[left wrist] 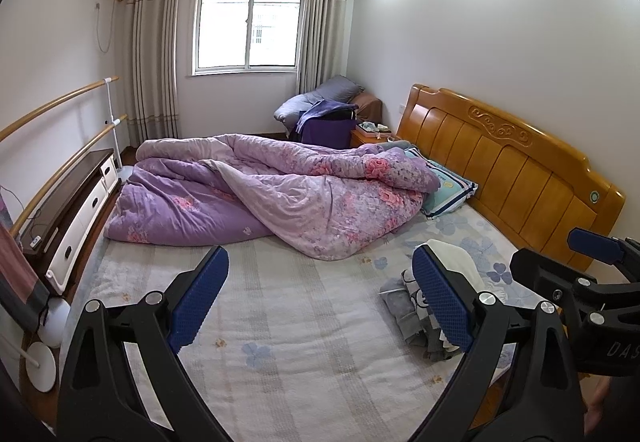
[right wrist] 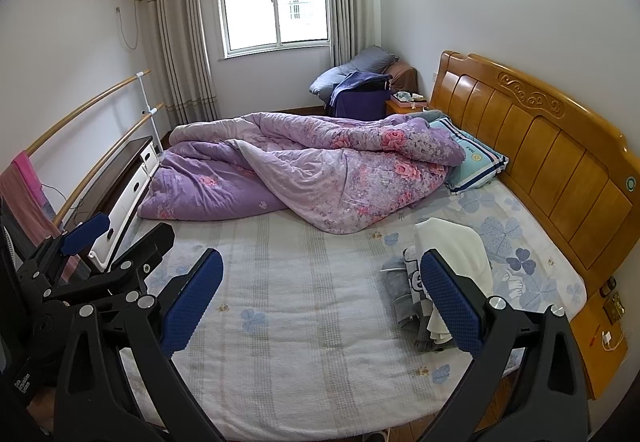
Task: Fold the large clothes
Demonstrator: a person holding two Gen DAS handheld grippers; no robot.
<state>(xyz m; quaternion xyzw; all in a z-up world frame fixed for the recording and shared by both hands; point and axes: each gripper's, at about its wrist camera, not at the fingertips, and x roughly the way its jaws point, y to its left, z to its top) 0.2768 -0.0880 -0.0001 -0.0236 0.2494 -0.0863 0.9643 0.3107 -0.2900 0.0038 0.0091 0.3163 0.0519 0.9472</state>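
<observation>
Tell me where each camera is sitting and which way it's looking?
Left wrist view: sits on the left claw, above the bed's near edge, facing the window; its own open blue pads show, plus the right claw at the right edge.
Right wrist view: sits on the right claw, facing the same way; its open pads show, plus the left claw at the left edge.
Both share the purple quilt, wooden headboard and the pile of clothes near the headboard.
</observation>
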